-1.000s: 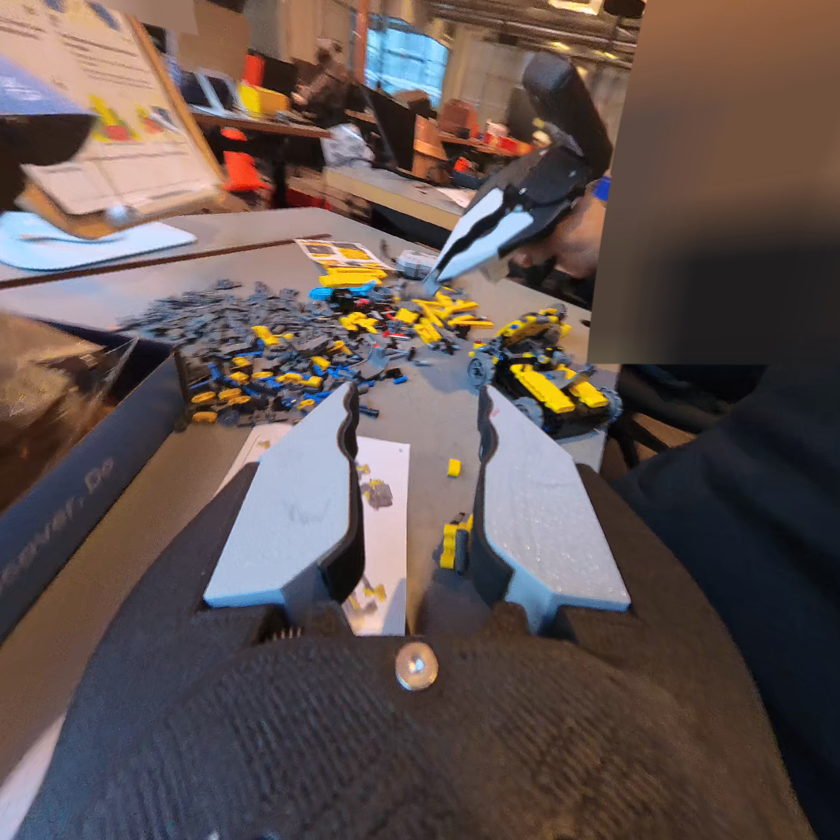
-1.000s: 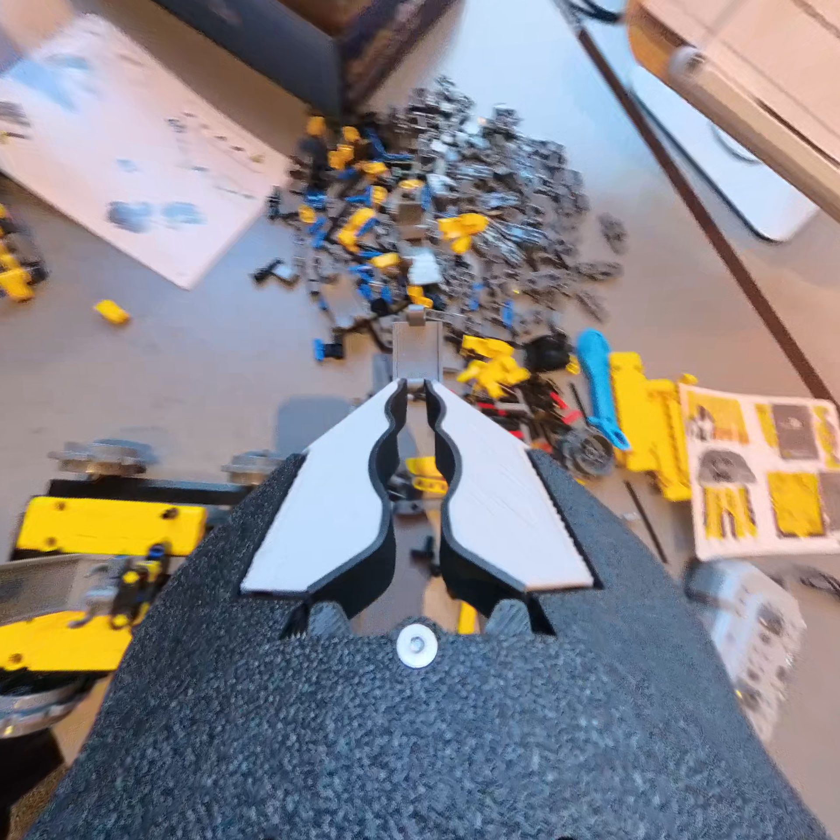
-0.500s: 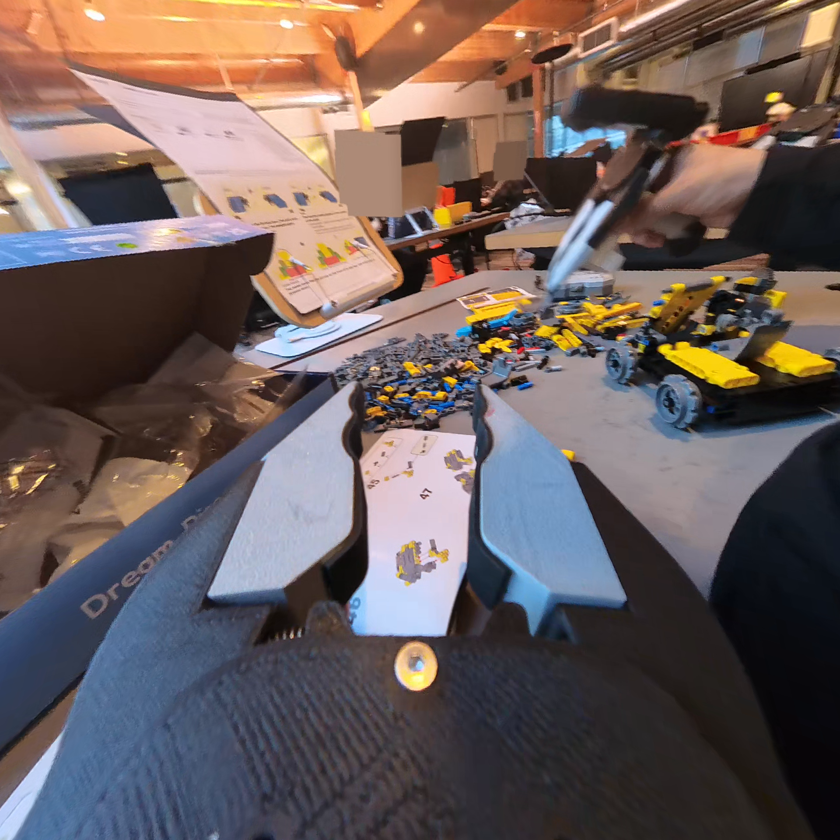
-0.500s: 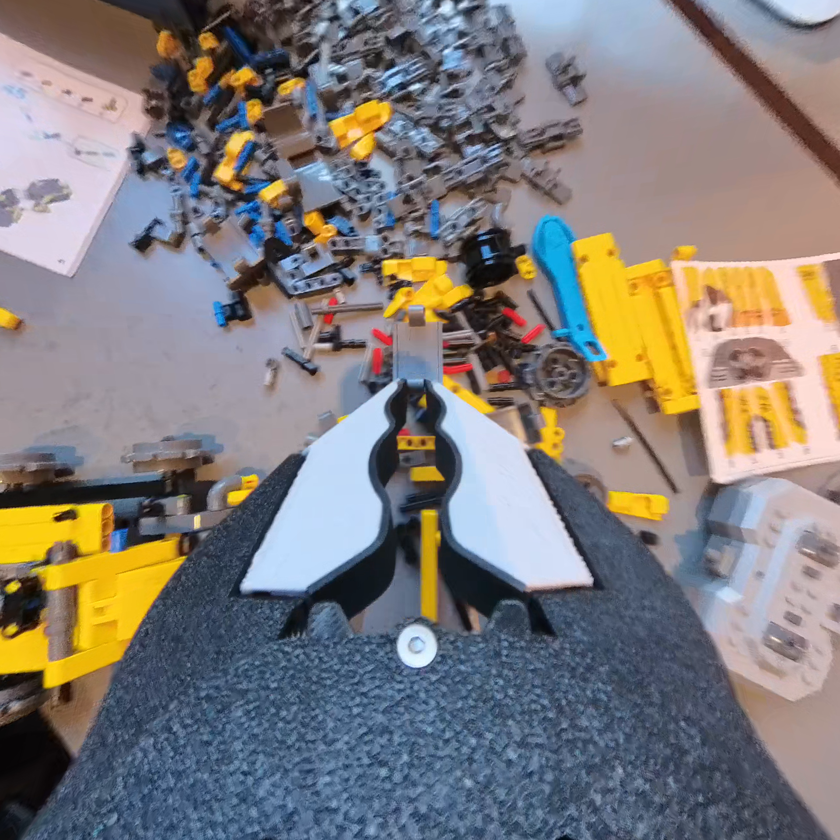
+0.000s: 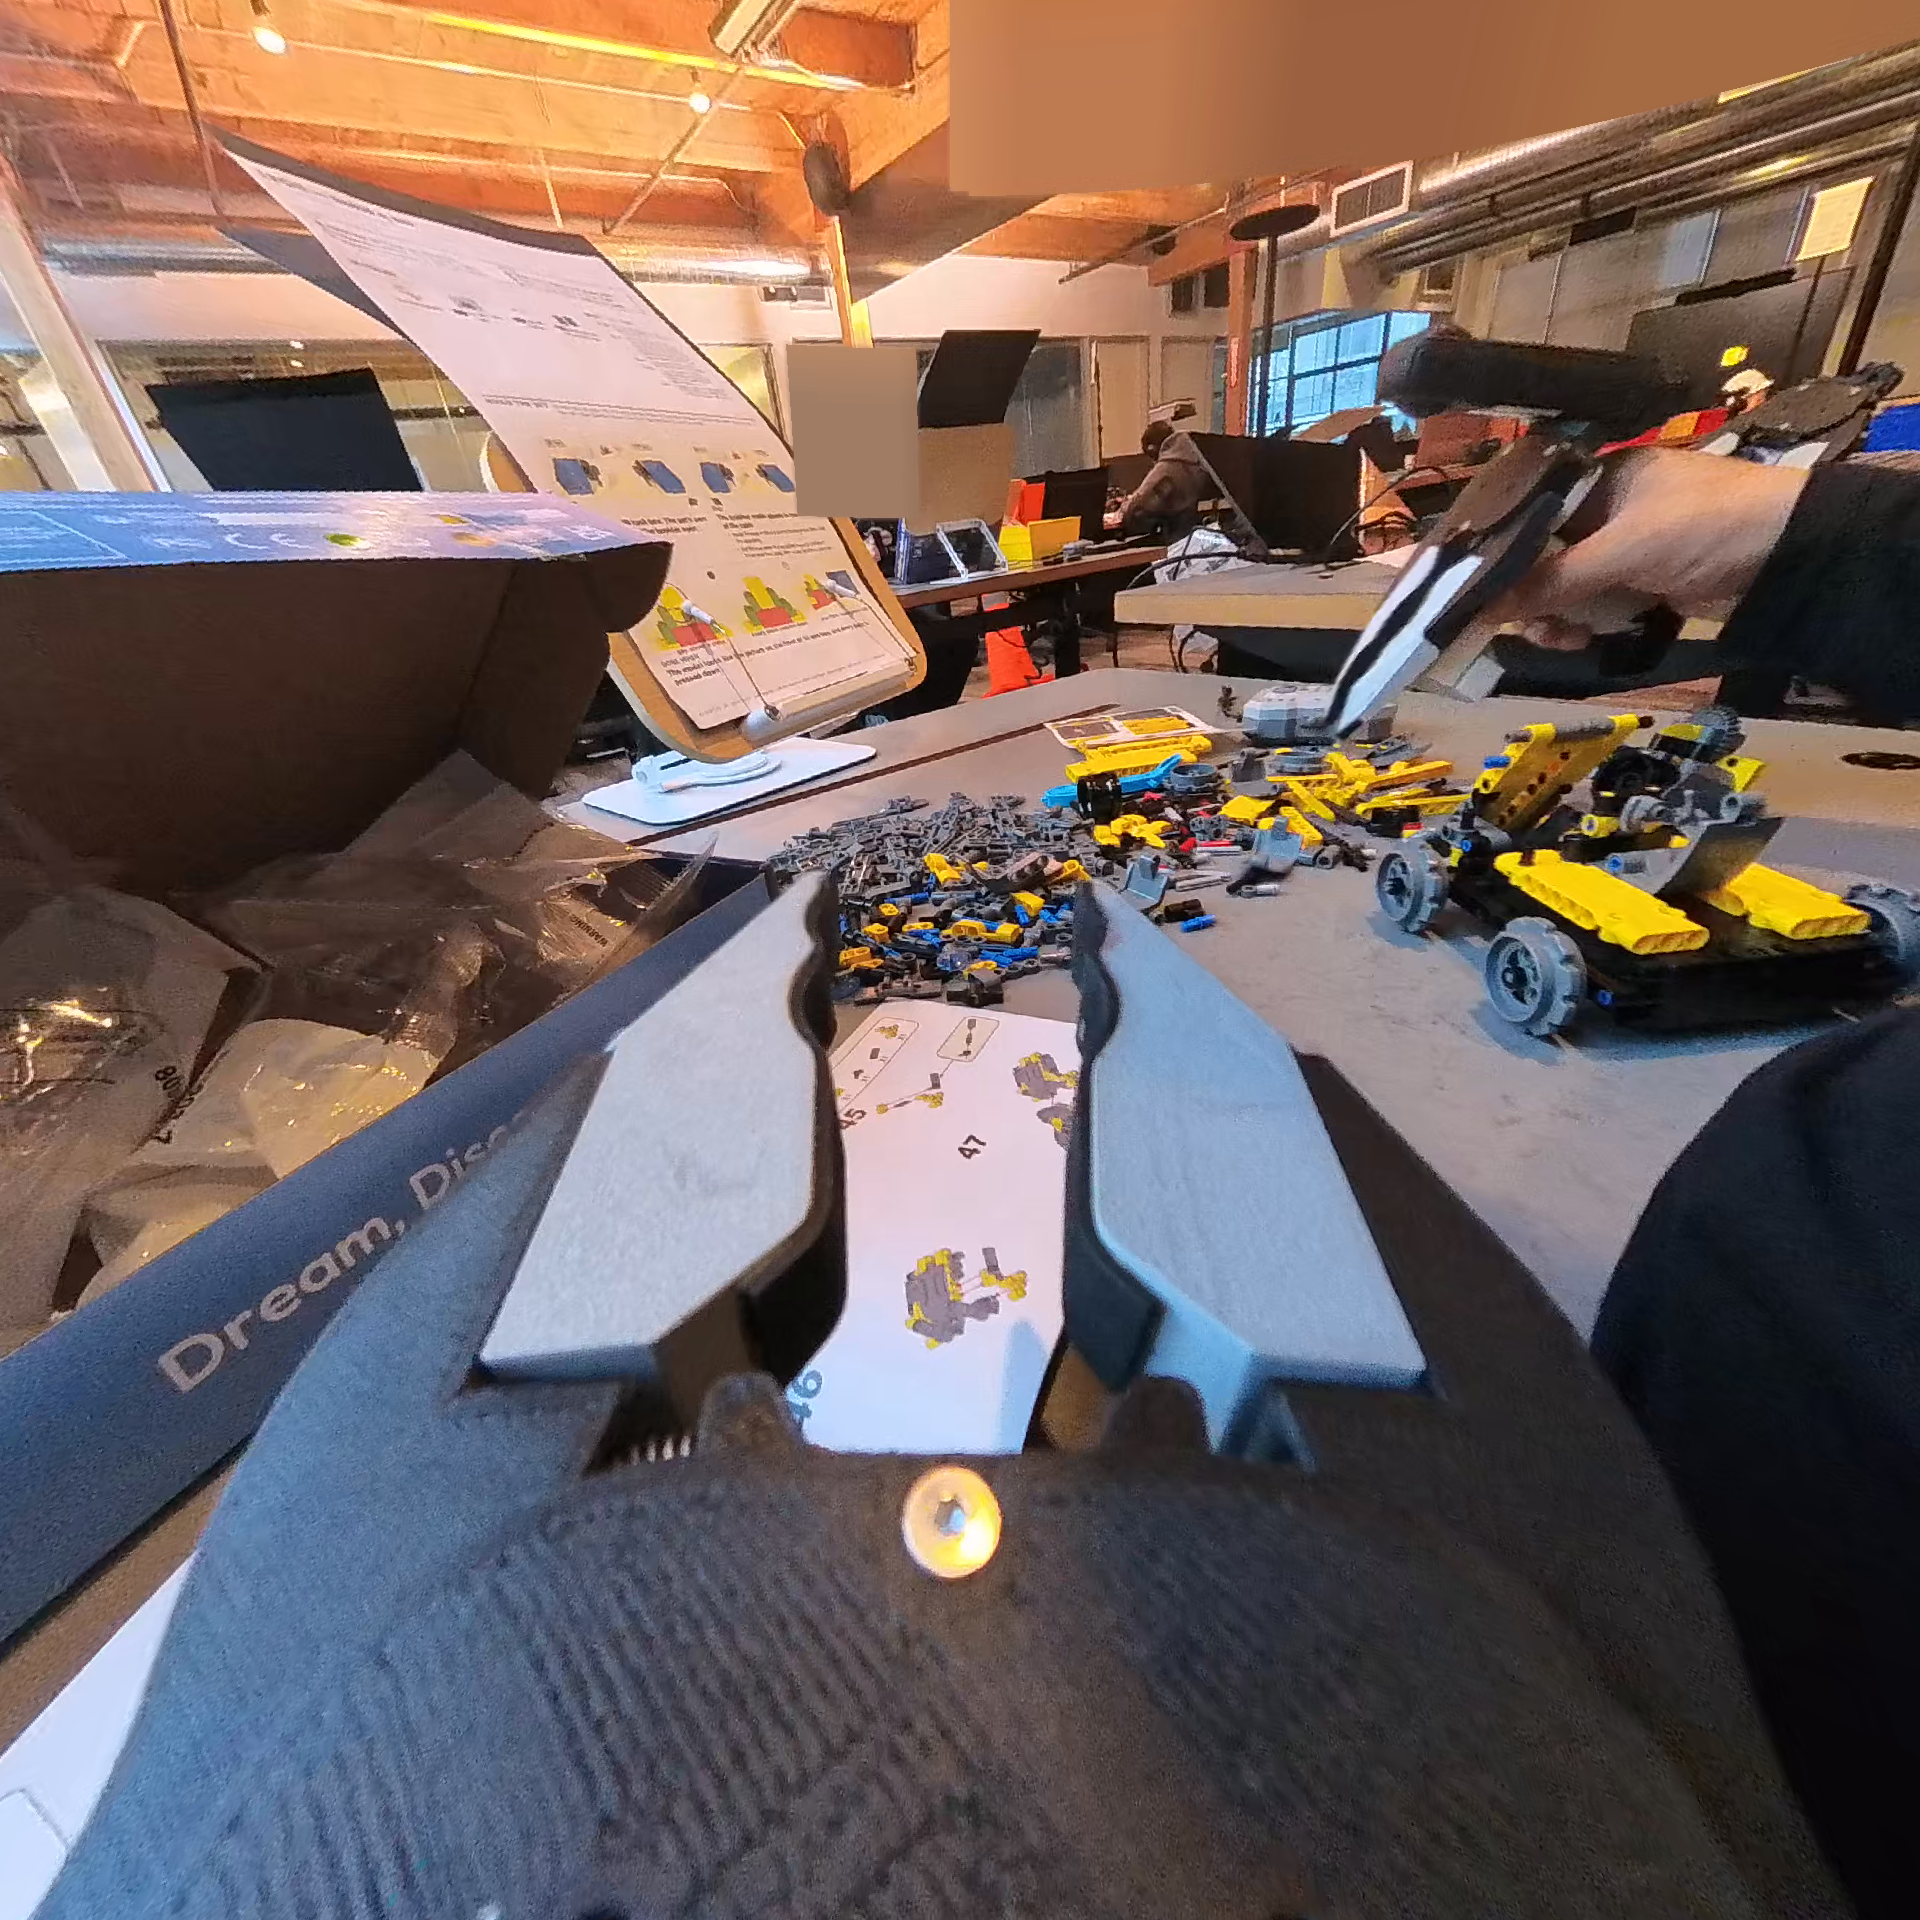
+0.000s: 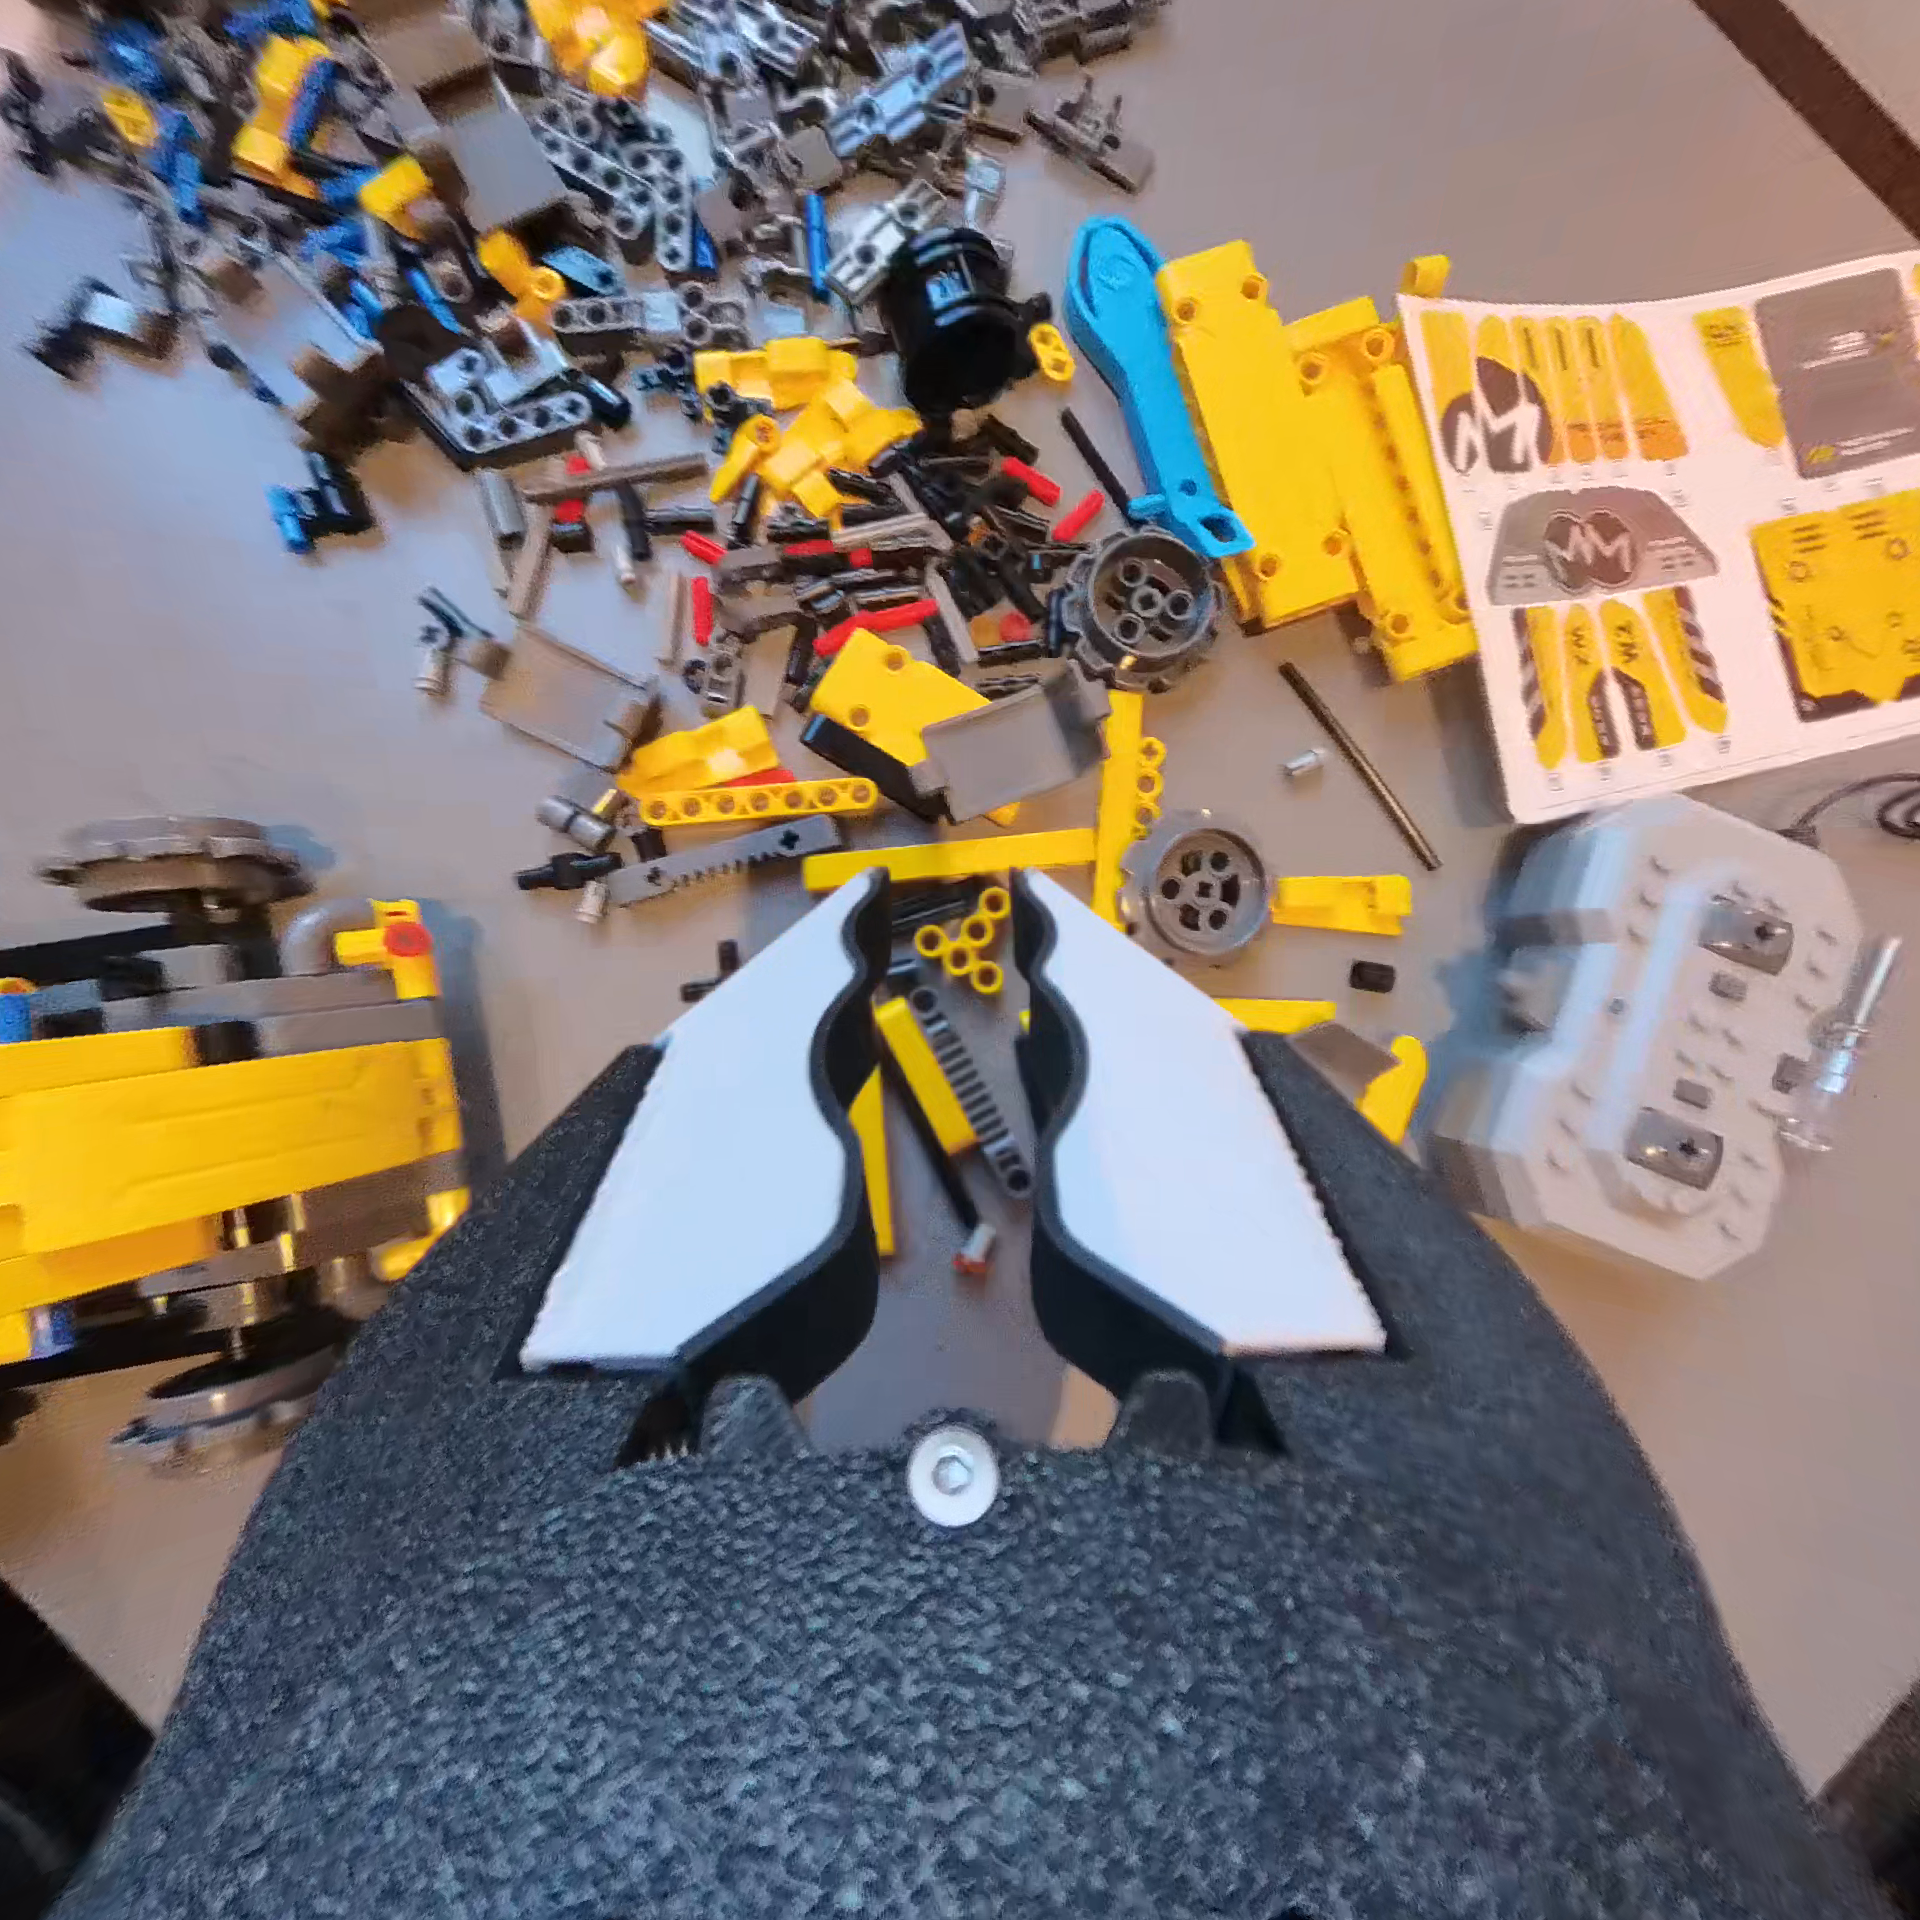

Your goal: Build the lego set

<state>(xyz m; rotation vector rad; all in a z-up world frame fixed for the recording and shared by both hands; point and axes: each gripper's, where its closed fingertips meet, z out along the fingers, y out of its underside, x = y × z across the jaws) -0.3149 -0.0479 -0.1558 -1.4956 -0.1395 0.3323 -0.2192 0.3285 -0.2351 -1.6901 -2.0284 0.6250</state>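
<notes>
My left gripper [image 5: 951, 904] is open and empty, held above a white instruction sheet [image 5: 935, 1195] beside an open dark blue box [image 5: 260, 1278]. My right gripper [image 6: 948, 888] is open and low over the loose bricks. A small yellow holed piece [image 6: 966, 945] and a black toothed rack [image 6: 977, 1091] lie on the table between its fingers, not gripped. A grey panel [image 6: 1013, 764] lies just beyond its tips. The right gripper also shows in the left wrist view [image 5: 1351, 717], held by a hand over the pile [image 5: 935, 852].
A half-built yellow and black vehicle [image 6: 208, 1101] stands left of the right gripper and shows in the left wrist view [image 5: 1621, 904]. A grey hub block [image 6: 1642, 1039], a sticker sheet [image 6: 1683, 520] and a blue tool [image 6: 1143, 374] lie to the right. A document stand [image 5: 665, 499] stands behind the box. Spacing between my two grippers at the tips: around 40 centimetres.
My right gripper came down toward the pile and opened; the grey piece it held at its tips is no longer between them. My left gripper tilted up and narrowed slightly, still open.
</notes>
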